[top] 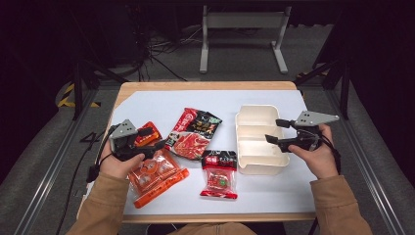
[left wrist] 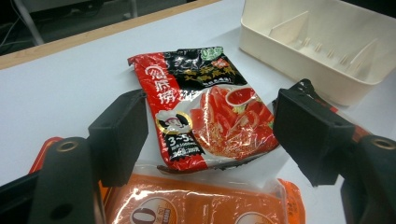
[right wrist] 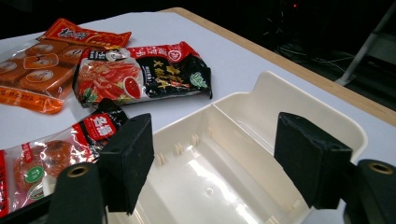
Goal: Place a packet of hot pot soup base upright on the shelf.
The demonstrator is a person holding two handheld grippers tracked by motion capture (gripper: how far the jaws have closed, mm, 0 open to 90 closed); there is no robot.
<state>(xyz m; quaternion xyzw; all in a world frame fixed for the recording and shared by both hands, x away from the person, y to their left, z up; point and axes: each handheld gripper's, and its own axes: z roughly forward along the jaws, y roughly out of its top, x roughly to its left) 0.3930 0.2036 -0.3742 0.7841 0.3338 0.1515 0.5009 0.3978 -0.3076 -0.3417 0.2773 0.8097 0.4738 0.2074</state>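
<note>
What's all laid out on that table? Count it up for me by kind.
Food packets: 4 (red-and-black soup base packet, orange multipack, small red strip packet, clear packet with red label)
Cream divided tray: 1
Hand-held grippers: 2 (left gripper, right gripper)
Total: 7

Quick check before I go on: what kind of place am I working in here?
Likely a lab recording station, not a kitchen: a white-topped table edged by metal rails, dark surroundings with loose floor cables, and snack packets laid beside a cream divided tray.

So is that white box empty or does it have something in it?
Empty: the white box shows bare compartments, and the packets lie outside on the table.
</note>
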